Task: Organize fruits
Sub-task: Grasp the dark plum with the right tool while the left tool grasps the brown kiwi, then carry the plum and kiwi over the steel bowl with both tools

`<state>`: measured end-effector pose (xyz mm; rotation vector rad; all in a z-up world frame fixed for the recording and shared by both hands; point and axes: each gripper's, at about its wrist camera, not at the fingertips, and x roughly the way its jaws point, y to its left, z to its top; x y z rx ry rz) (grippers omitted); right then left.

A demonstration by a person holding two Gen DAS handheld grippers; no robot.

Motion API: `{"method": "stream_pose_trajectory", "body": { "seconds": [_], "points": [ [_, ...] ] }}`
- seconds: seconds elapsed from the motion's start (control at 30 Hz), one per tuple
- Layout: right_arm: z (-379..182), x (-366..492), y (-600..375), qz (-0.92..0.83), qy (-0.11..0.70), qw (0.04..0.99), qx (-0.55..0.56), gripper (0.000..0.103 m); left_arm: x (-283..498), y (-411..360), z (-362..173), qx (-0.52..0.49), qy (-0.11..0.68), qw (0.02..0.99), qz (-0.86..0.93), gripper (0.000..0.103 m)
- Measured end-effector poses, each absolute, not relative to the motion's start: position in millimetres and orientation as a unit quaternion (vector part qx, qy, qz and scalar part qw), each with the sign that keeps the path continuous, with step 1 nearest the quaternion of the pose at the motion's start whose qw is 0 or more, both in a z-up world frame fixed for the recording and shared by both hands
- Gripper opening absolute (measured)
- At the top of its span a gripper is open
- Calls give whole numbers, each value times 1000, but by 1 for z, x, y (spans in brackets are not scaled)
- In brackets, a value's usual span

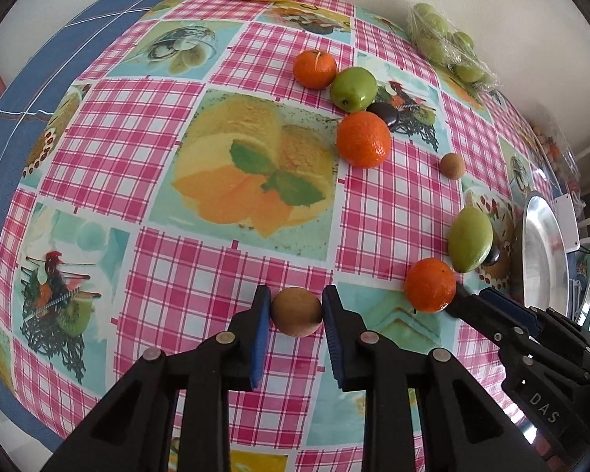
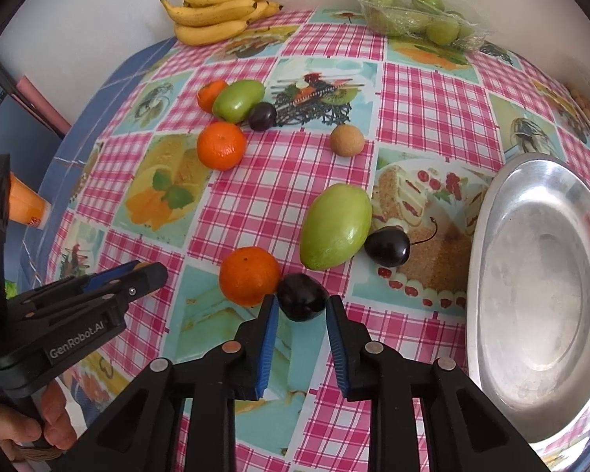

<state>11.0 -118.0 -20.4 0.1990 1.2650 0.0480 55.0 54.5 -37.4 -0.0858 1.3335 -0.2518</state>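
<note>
A brown fruit [image 1: 297,312] sits between the left gripper's [image 1: 297,306] jaws, both blue pads pressed to its sides, low over the checked surface [image 1: 200,275]. A dark plum [image 2: 302,297] lies between the right gripper's [image 2: 301,308] jaws; they stand narrowly apart around it, and whether the pads touch it is hard to tell. The plum touches an orange [image 2: 249,275] to its left. Just beyond lies a green fruit [image 2: 336,226] with a cherry [image 2: 387,246] at its right side. A steel bowl [image 2: 539,405] stands at the right. Farther back, a second brown fruit [image 2: 347,140] lies alone, and a cluster of two oranges, a green fruit and a dark fruit lies to its left. Bananas [image 2: 216,8] and a wrapped pack of green fruit [image 2: 417,15] rest by the wall.
</note>
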Motion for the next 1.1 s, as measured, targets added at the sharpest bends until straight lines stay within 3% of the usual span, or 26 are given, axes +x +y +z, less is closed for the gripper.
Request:
{"method": "stream_pose_trajectory", "body": {
  "seconds": [1.1],
  "points": [
    [-43,20,-121,26,611,780,135,32,51,60,-35,-60,616,778,-112,27]
  ]
}}
